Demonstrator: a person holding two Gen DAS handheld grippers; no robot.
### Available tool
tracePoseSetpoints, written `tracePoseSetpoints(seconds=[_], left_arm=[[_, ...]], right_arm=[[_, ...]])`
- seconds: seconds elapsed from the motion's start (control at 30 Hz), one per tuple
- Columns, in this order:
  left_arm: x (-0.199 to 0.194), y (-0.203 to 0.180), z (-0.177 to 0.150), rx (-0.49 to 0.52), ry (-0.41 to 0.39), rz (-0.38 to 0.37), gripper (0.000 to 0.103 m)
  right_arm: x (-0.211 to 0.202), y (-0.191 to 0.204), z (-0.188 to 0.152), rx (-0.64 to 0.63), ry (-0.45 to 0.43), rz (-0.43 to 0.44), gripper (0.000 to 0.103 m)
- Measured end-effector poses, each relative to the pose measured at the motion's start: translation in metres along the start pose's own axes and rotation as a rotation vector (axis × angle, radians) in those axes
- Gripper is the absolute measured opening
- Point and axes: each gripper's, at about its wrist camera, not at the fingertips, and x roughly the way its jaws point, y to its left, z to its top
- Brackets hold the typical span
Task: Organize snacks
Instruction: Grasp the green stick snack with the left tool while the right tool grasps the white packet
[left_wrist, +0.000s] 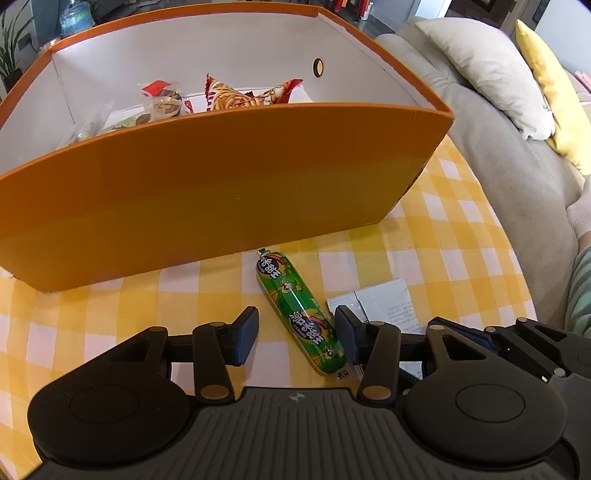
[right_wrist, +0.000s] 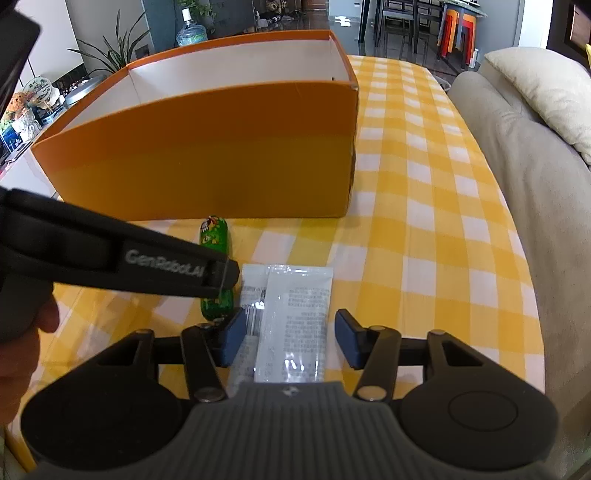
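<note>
A green sausage stick (left_wrist: 291, 295) lies on the yellow checked cloth in front of the orange box (left_wrist: 221, 177). My left gripper (left_wrist: 295, 336) stands open around its near half: the right pad is at the sausage's side, the left pad well apart. Beside it lies a white packet (right_wrist: 295, 314). My right gripper (right_wrist: 291, 339) is open over the packet, with its left pad over the packet's edge and its right pad clear of it. In the right wrist view the left gripper's body (right_wrist: 129, 258) crosses over the sausage (right_wrist: 214, 236). The box (right_wrist: 221, 147) holds several snack packets (left_wrist: 236, 96).
The box stands close behind both snacks, its tall front wall facing me. Bare checked cloth (right_wrist: 424, 240) stretches to the right of the box. A beige sofa (right_wrist: 517, 166) with cushions (left_wrist: 480, 66) runs along the table's right edge. A hand (right_wrist: 22, 332) shows at the left.
</note>
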Motion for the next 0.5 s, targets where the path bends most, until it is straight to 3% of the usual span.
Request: tracePoseSetpoints(seconds=[0.17, 0.37, 0.5], left_arm=[[0.003, -0.002, 0.001, 0.008, 0.002, -0.011, 0.051], [0.009, -0.010, 0.005, 0.048, 0.018, 0.031, 0.051], [0.010, -0.010, 0.006, 0.062, 0.020, 0.028, 0.040]], right_arm=[[0.002, 0.003, -0.002, -0.009, 0.004, -0.005, 0.053], [0.004, 0.003, -0.003, -0.008, 0.010, -0.017, 0.057], [0.005, 0.004, -0.004, -0.014, 0.013, -0.012, 0.059]])
